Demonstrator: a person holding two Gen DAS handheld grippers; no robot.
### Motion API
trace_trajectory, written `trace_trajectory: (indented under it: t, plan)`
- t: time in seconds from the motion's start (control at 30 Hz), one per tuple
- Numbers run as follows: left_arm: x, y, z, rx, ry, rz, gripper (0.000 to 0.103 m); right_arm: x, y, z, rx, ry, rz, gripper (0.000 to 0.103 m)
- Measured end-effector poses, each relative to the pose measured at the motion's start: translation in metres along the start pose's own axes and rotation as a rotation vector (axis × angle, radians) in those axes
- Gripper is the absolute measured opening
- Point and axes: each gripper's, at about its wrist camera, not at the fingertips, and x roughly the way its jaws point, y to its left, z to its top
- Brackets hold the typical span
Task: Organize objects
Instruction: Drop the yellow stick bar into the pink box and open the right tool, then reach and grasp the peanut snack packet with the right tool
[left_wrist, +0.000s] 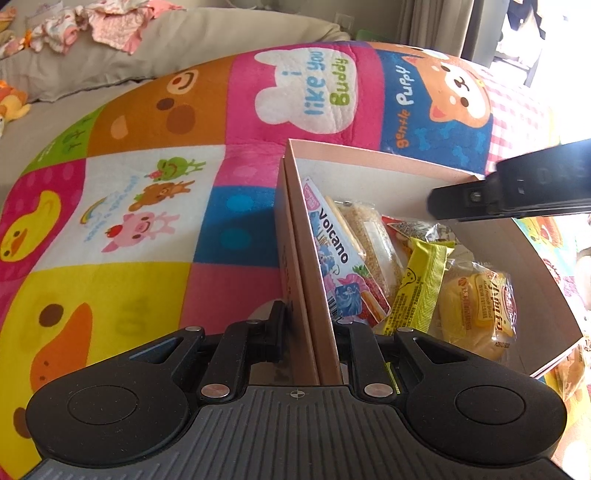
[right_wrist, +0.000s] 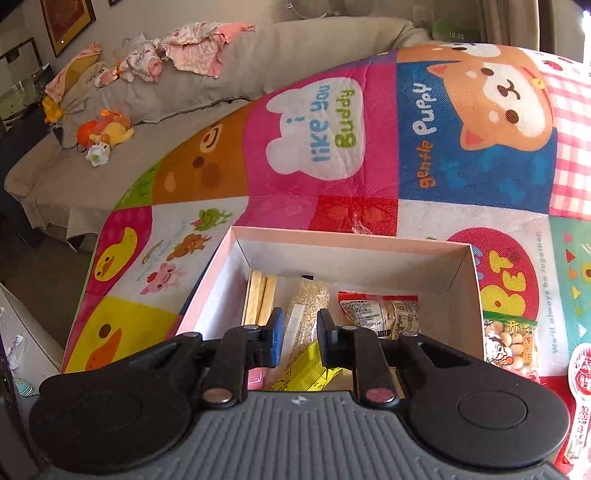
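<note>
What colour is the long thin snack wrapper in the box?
Yellow with black print; left wrist view shows it best.

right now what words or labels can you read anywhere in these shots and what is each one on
"i like you Buddy": white cloud patch on the play mat.
"gentle Puppy": blue puppy square of the mat.
"Volcano": snack packet against the box wall.
"BE" and "We'll always be together": mat beside the box.
Print on the yellow wrapper, bread bag and peanut bag: too small to read.
</note>
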Motion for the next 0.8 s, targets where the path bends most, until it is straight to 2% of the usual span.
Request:
trace_trajectory:
  t: [0.1,0.17,0.23,0.27,0.37,0.47,0.6,0.7,0.8]
  plan:
    - [-0.001,-0.001,-0.001,0.003,-0.003,0.004,0.018,-0.030,-0.015,-0.012,-0.035,-0.060,-0.038,0.030]
    - [-0.001,-0.001,-0.001,0.003,-0.005,0.005,0.018,-0.056,-0.030,-0.028,-0.062,-0.121,-0.081,0.058]
    - [-0.001,-0.002,-0.002,0.003,-0.006,0.010,0.018,-0.082,-0.048,-0.049,-0.088,-0.183,-0.145,0.075]
    - [-0.001,-0.003,-0.002,0.004,-0.006,0.014,0.018,-0.095,-0.060,-0.062,-0.092,-0.206,-0.192,0.081]
    - [-0.001,-0.005,-0.003,0.017,-0.012,0.028,0.018,-0.120,-0.097,-0.099,-0.031,-0.209,-0.275,0.083]
    - [-0.002,-0.009,-0.004,0.032,-0.019,0.043,0.018,-0.134,-0.128,-0.138,0.073,-0.184,-0.259,0.083]
    - [-0.003,-0.011,-0.005,0.029,-0.017,0.054,0.018,-0.130,-0.141,-0.185,0.135,-0.168,-0.253,0.087]
    - [-0.003,-0.012,-0.004,0.038,-0.009,0.060,0.018,-0.119,-0.138,-0.201,0.125,-0.162,-0.265,0.087]
    - [-0.003,-0.013,-0.003,0.049,-0.005,0.065,0.018,-0.123,-0.135,-0.187,0.108,-0.199,-0.203,0.087]
